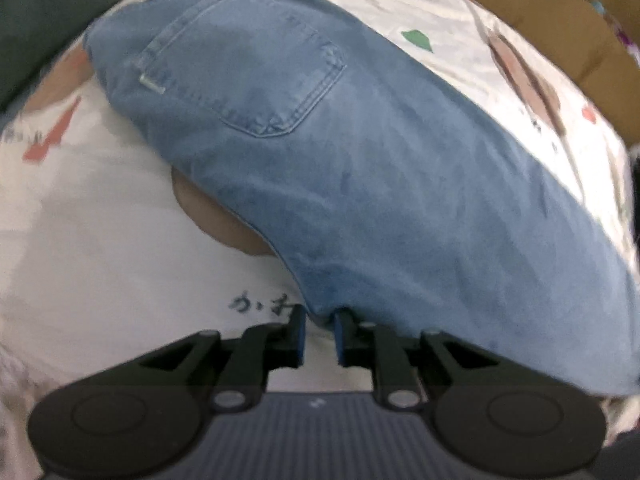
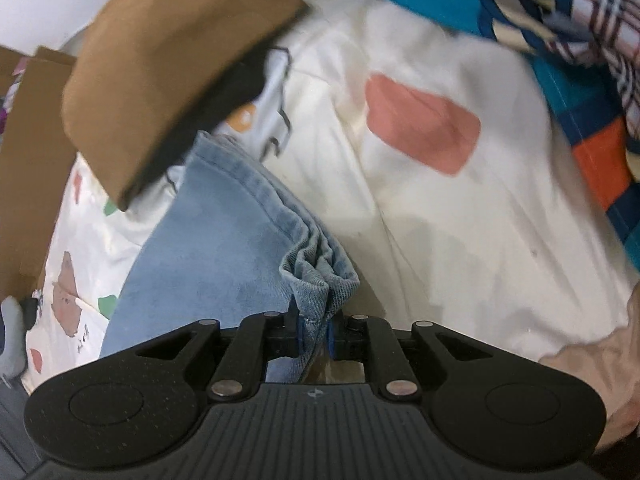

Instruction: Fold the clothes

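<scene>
Right wrist view: a brown cardboard flap (image 2: 168,68) is jutting in at upper left, partly covering the patterned white bedsheet (image 2: 460,216); colourful cloth (image 2: 580,60) is piling at upper right. The blue jeans (image 1: 320,168) are lying across the sheet, filling mid-frame. Right tongs (image 2: 314,334) are clenching the hem; left tongs (image 1: 320,338) are seemingly pinching the jeans' edge, nearly closed.

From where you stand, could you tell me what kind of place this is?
Probably a bedroom: blue jeans lie on a printed white bedsheet, with a heap of colourful clothes and a cardboard box alongside.
</scene>
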